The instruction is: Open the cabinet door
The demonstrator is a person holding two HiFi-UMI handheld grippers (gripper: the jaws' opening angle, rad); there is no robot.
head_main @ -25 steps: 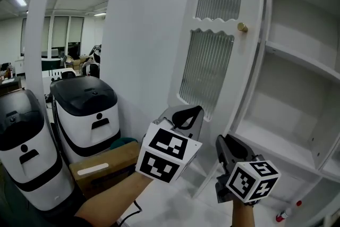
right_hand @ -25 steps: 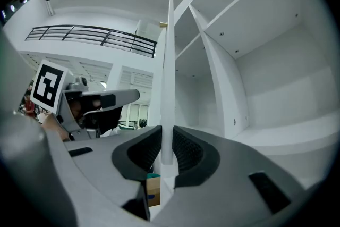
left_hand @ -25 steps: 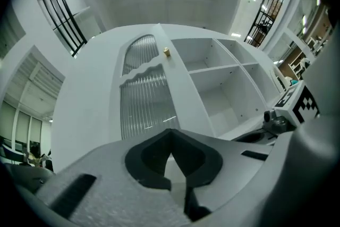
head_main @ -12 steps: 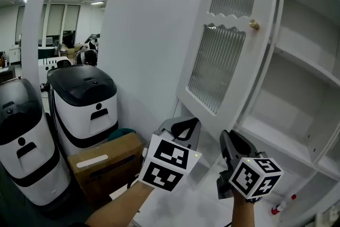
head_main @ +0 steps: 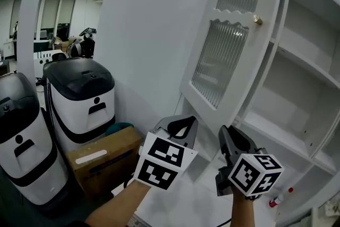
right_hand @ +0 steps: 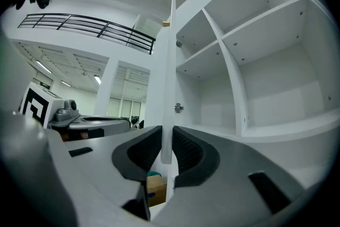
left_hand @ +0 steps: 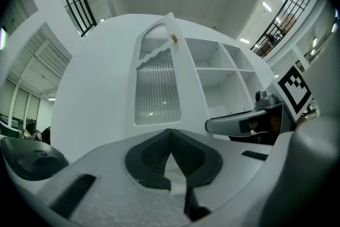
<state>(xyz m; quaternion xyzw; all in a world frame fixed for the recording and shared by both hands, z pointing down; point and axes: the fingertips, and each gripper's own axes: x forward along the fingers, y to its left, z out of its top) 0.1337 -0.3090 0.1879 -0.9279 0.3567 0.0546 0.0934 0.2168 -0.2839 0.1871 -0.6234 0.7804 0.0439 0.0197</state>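
Where the door stands: the white cabinet door (head_main: 223,56), with two ribbed glass panes and a scalloped rail between them, juts out from the left side of the white open-shelved cabinet (head_main: 305,69), its free edge towards the person.
Knob: a small round brass knob (head_main: 257,20) sits on the door's outer face, close to the free edge, level with the scalloped rail.
Right claw: the right gripper (head_main: 226,134) is held low and level. In the right gripper view the door is seen edge-on, and its lower corner sits between the ribbed black pads, which press on both of its faces.
Left claw: the left gripper (head_main: 179,126) is just beside the right one, below the door's outer face and clear of it; its jaws are pressed together with nothing between them.
Cabinet inside: bare white shelves and dividers.
Left of the cabinet: two white bins with black domed lids (head_main: 79,98) stand side by side, with a brown cardboard box (head_main: 101,159) low beside them.
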